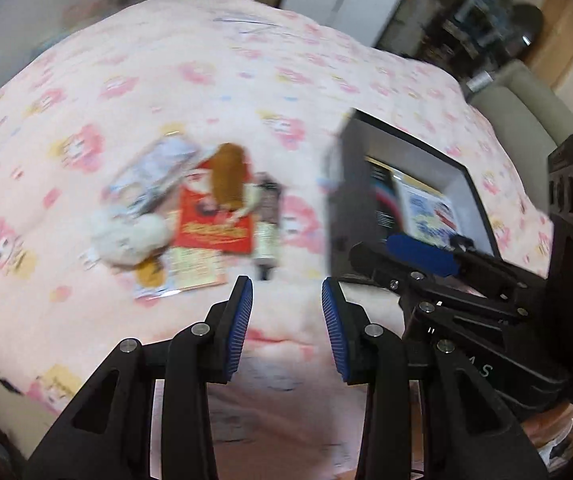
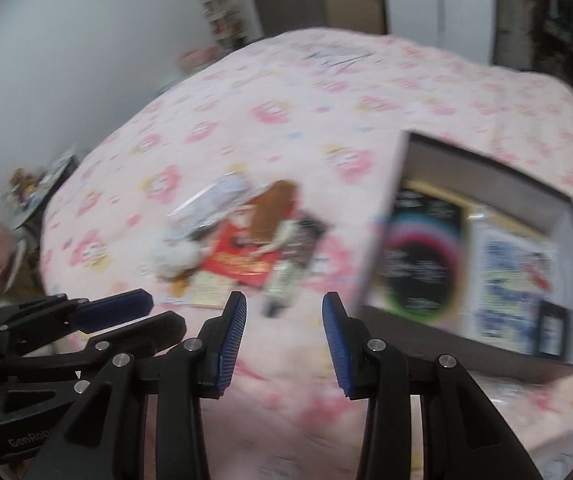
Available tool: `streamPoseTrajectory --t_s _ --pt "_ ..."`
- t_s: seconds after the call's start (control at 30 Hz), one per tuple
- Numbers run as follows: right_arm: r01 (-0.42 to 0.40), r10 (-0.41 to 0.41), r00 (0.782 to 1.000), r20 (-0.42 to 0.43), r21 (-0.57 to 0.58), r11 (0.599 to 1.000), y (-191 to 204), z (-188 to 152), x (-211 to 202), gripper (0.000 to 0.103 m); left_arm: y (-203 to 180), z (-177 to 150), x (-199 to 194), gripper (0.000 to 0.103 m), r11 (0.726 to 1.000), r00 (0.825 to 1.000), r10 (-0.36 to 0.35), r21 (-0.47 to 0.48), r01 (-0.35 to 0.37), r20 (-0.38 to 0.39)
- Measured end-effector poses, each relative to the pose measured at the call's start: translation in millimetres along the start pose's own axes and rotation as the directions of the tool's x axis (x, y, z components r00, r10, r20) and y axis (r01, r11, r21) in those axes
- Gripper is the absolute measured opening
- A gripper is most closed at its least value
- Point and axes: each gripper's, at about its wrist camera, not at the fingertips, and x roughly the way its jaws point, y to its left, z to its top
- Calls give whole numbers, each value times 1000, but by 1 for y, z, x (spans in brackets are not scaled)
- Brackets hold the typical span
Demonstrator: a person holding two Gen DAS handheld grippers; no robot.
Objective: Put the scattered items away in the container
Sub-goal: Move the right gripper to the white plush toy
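Nearest, the left gripper (image 1: 287,312) hangs over the pink flowered bedspread (image 1: 134,80) with its blue pads set wide apart and nothing between them. Just to its right the right gripper (image 2: 284,316) is spread equally wide and likewise empty; the two sit side by side, close together. Beyond the fingertips, slightly left, lies the blurred heap of scattered items: a white plush toy (image 1: 130,236), a red printed packet (image 1: 214,220), a doll with long orange hair (image 1: 228,176) lying across that packet, a pale wrapped packet (image 1: 154,172) at the far left of the heap, and a dark tube (image 1: 268,220) along its right edge. To the right of the heap, apart from it, stands the dark open box (image 2: 410,152), already holding a black booklet (image 2: 422,256) and a blue-and-white printed sheet (image 2: 514,276).
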Motion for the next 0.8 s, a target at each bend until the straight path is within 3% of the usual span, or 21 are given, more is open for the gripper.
streamPoseTrajectory --t_s 0.1,0.37,0.47,0.57,0.7,0.8 --pt "-66 66 996 -59 -1 998 20 5 29 36 29 -2 1 37 999 1000 23 -39 -23 1" --pt "-90 78 984 -162 -68 994 63 19 95 36 95 3 26 38 989 1000 -6 -145 3 -19" --pt "-131 116 972 -204 -58 990 66 28 119 36 125 9 39 41 973 1000 4 -230 -6 -11" --pt "-104 93 971 -219 -41 994 64 40 145 36 160 13 57 41 947 1000 6 -320 -12 -20" --pt "-105 100 950 -295 1 995 58 46 181 37 191 22 82 41 925 999 -42 -379 26 -32" --pt "-155 155 931 -331 28 988 59 43 199 40 206 32 99 48 908 995 -101 -410 83 -21"
